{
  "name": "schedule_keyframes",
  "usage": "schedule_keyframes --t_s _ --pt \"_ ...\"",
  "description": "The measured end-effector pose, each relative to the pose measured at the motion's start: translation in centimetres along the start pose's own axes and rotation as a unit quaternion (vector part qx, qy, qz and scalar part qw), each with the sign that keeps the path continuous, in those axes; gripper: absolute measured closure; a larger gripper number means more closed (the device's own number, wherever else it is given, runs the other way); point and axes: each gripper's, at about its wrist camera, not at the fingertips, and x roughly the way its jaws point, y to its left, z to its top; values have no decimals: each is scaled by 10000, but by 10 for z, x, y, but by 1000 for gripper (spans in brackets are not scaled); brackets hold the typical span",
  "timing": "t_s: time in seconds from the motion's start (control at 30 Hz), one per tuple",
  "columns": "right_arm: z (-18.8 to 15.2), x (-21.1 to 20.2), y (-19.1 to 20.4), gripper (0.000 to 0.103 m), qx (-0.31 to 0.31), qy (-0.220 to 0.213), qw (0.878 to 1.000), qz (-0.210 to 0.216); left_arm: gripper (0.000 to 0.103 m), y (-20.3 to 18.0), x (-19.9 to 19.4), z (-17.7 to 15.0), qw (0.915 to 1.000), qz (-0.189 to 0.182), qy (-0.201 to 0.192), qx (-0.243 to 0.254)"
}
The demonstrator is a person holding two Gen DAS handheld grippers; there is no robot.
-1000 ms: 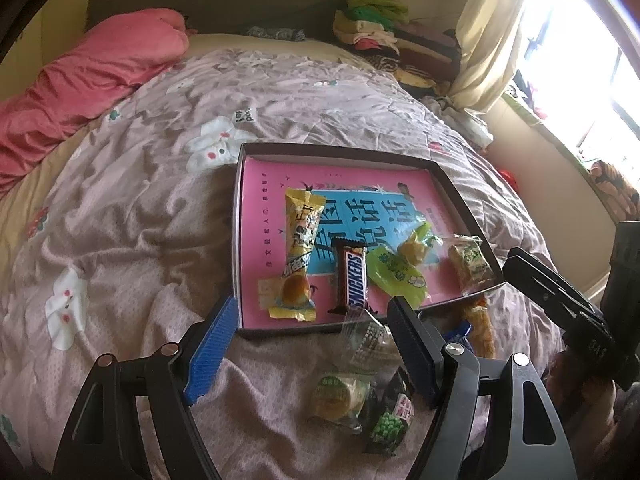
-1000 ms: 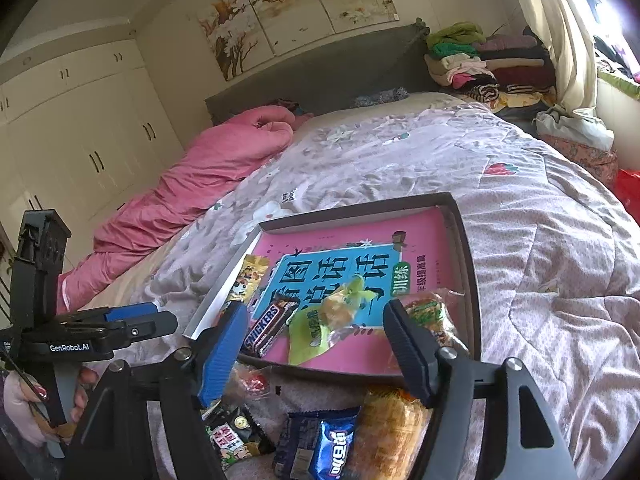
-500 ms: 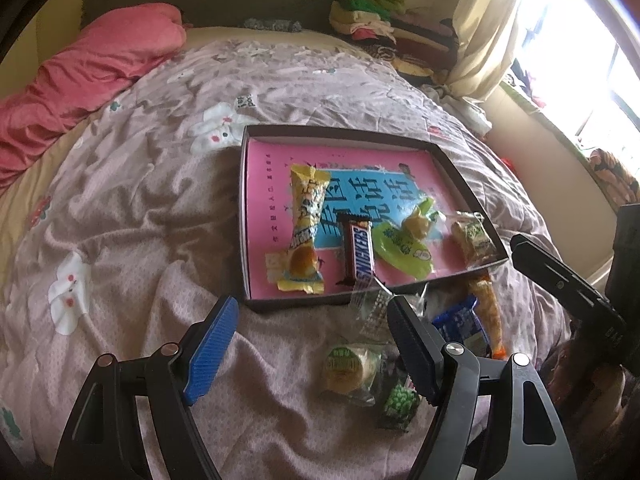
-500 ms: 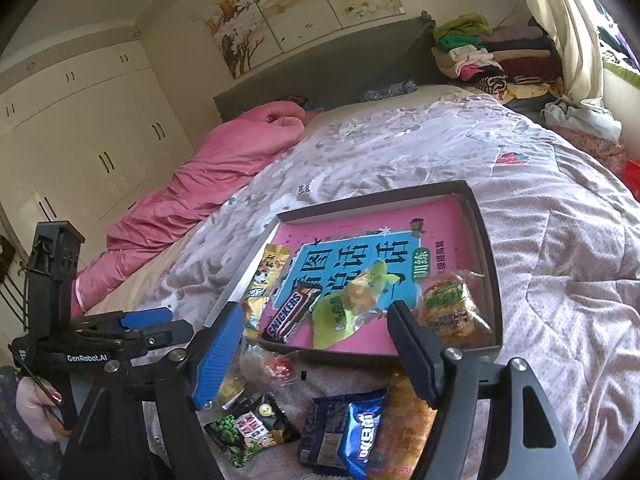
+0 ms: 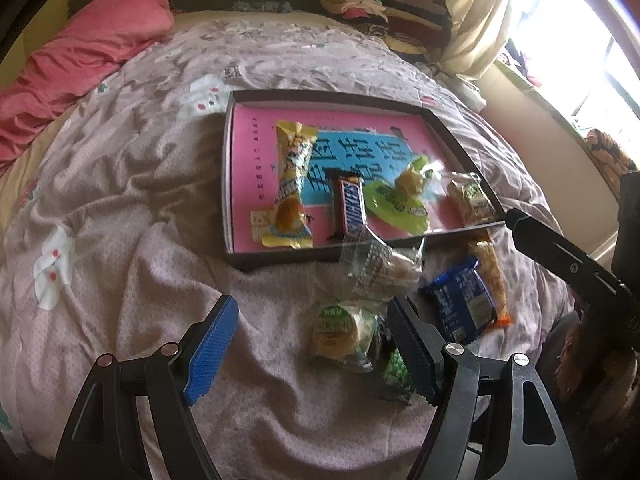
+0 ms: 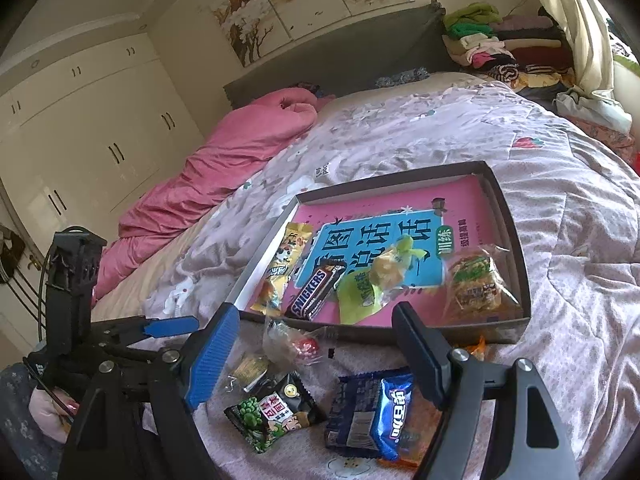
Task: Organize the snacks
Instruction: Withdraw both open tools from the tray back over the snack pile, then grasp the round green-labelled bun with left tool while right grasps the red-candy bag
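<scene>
1. Bed (image 5: 120, 208), pink-grey quilt; carries everything.
2. Tray (image 5: 280, 258), dark rim, holds five snacks already, Snickers bar (image 5: 351, 210) among them.
3. Loose snacks lie on the quilt below the tray's near rim: blue packet (image 6: 376, 412), green-pea packet (image 6: 272, 412).
4. Round green-label cake (image 5: 340, 330): between my left gripper's (image 5: 314, 346) spread, empty fingers, nearest pick.
5. My right gripper (image 6: 316, 354): empty, opening above the blue packet.

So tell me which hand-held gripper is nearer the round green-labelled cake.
Left. The left hand-held gripper hangs over the green-labelled cake, jaws open around it. The right hand-held gripper, jaws opening, sits by the blue packet.
</scene>
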Motion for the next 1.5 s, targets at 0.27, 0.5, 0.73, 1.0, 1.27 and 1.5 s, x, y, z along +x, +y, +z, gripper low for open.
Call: schedule_keyframes --t_s 0.27,0.5,0.73,1.0,1.27,1.5 --pt "-5 5 7 24 -90 169 9997 118 25 -9 11 -9 9997 -93 192 135" --pt "-9 11 11 23 -149 311 9993 144 25 -8 20 -14 9994 -203 286 37" --pt "-14 20 15 23 -257 530 9981 180 25 -4 31 -17 9989 -288 373 -46" --pt "-18 32 14 23 -238 728 9969 190 25 2 36 -15 9987 -337 379 -76" --pt "-22 59 6 23 19 1069 9941 171 27 3 42 -15 9979 -451 464 43" --pt "-20 78 7 23 -42 1240 9922 146 28 4 45 -13 9974 -505 503 124"
